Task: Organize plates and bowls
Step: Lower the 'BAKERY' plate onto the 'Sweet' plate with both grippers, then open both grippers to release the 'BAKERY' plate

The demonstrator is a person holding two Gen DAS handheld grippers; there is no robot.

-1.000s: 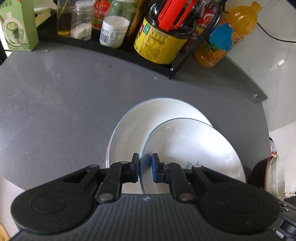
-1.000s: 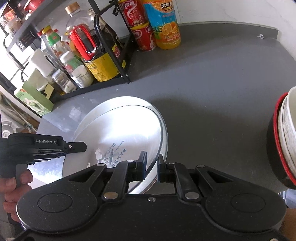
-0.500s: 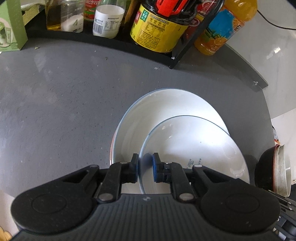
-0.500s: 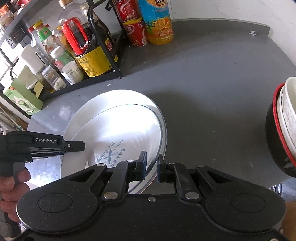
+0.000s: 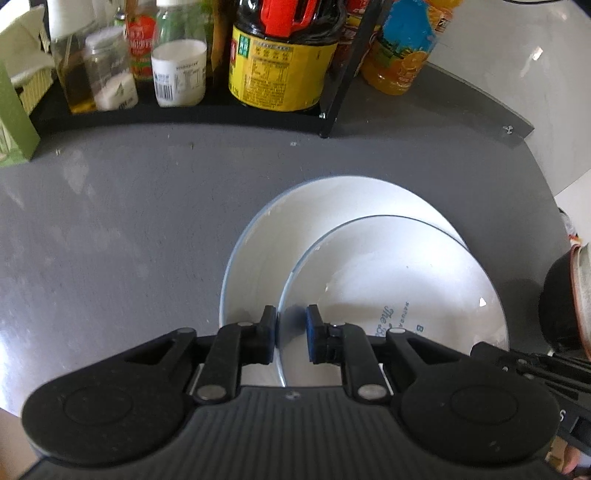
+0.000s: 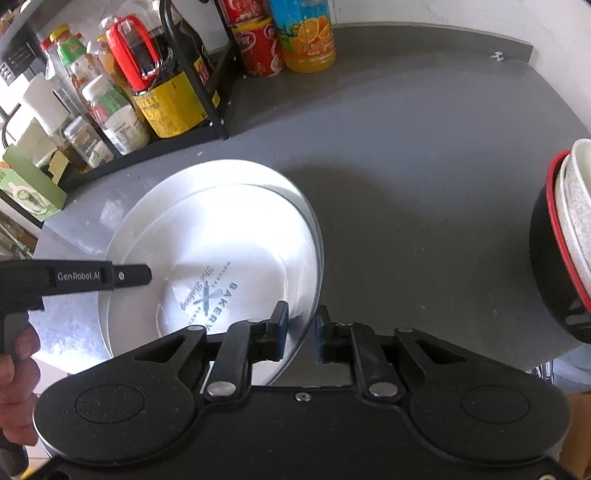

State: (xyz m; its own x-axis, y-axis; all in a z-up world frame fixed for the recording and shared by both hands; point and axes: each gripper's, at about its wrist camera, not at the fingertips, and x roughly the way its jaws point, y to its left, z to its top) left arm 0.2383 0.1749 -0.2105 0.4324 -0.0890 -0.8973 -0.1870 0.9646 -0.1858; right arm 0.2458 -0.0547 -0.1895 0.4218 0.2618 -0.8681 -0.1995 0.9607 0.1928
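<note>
A white plate printed with a blue bakery logo [image 5: 399, 280] [image 6: 229, 266] is held over a larger white plate [image 5: 317, 214] [image 6: 207, 173] that lies on the grey counter. My left gripper [image 5: 291, 334] is shut on the printed plate's left rim. My right gripper [image 6: 300, 332] is shut on its right rim. The left gripper's finger also shows in the right wrist view [image 6: 122, 275]. A stack of bowls in a black bowl with a red rim [image 6: 565, 240] [image 5: 569, 295] stands at the right.
A black wire rack [image 6: 207, 92] [image 5: 332, 92] holds sauce bottles and jars along the back. An orange juice bottle [image 6: 306, 33] [image 5: 402, 48] and red cans [image 6: 258, 48] stand beside it. A green carton [image 6: 29, 184] sits at the left. The counter's right edge is near the bowl stack.
Both grippers have carried the printed plate a little forward and lower over the larger plate. The rack and bottles look nearer. Both grips are unchanged.
</note>
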